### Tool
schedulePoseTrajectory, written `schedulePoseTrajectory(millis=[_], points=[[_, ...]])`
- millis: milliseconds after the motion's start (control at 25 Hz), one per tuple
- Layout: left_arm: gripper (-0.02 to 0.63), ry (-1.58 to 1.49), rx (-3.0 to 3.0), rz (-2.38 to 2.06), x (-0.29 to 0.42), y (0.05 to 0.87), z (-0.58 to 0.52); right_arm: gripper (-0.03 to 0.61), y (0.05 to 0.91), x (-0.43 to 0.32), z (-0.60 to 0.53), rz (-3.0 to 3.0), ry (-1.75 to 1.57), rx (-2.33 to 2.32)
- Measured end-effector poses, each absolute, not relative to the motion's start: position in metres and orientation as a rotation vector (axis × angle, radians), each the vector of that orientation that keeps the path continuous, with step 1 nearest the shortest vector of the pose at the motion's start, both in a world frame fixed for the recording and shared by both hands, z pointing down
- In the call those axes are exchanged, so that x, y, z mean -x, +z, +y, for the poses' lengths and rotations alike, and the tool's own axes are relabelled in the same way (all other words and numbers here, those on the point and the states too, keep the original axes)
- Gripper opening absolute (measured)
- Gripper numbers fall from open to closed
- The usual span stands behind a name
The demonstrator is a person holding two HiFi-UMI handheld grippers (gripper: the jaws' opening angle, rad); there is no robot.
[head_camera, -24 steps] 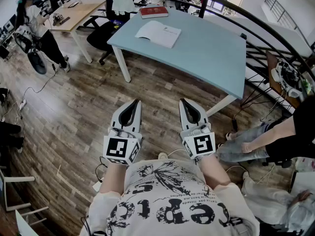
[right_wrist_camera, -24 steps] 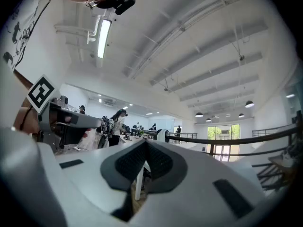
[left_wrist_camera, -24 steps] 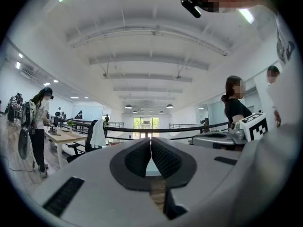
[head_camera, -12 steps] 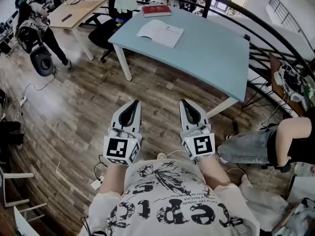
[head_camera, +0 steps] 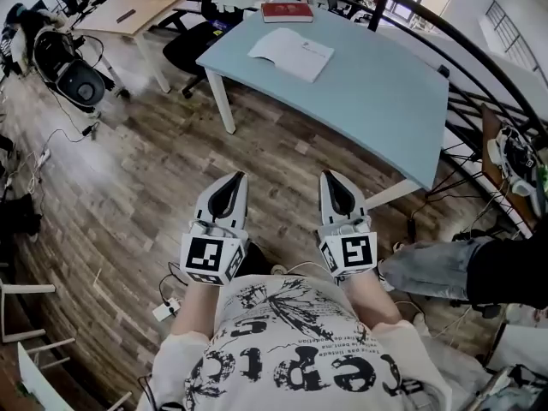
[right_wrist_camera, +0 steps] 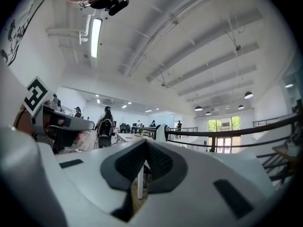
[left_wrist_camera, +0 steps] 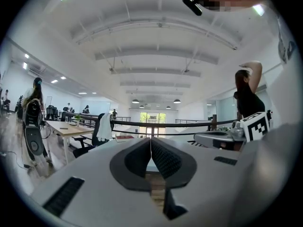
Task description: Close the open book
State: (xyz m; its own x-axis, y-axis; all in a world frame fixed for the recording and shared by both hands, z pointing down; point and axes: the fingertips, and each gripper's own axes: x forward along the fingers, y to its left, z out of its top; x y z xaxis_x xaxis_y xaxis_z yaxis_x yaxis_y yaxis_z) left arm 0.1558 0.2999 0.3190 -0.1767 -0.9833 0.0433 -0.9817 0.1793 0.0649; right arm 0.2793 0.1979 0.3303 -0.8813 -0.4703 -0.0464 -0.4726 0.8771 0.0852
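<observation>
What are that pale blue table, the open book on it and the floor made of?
The pale blue rectangular table looks like painted or laminated board: smooth, matt, one even colour. The open white book is paper: thin, flat, pale pages. The brown plank floor seems wood or wood-look laminate: grain streaks and board seams show.

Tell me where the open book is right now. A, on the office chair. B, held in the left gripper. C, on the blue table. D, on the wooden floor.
C: the open book lies flat on the blue table, close to a red book.
</observation>
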Motion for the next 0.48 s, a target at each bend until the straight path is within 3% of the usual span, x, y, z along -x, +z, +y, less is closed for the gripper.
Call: schedulePoseTrajectory(millis=[240,480], points=[[0.018,-0.053,-1.983,-2.338,-0.118,0.331,0.258,0.011,0.344,-0.246,0.158,3.018,0.169,0.792],[0.018,-0.075,-2.041,-2.267,-0.033,0.34,0.189,0.011,0.351,-0.17,0.097,3.002,0.185,0.903]])
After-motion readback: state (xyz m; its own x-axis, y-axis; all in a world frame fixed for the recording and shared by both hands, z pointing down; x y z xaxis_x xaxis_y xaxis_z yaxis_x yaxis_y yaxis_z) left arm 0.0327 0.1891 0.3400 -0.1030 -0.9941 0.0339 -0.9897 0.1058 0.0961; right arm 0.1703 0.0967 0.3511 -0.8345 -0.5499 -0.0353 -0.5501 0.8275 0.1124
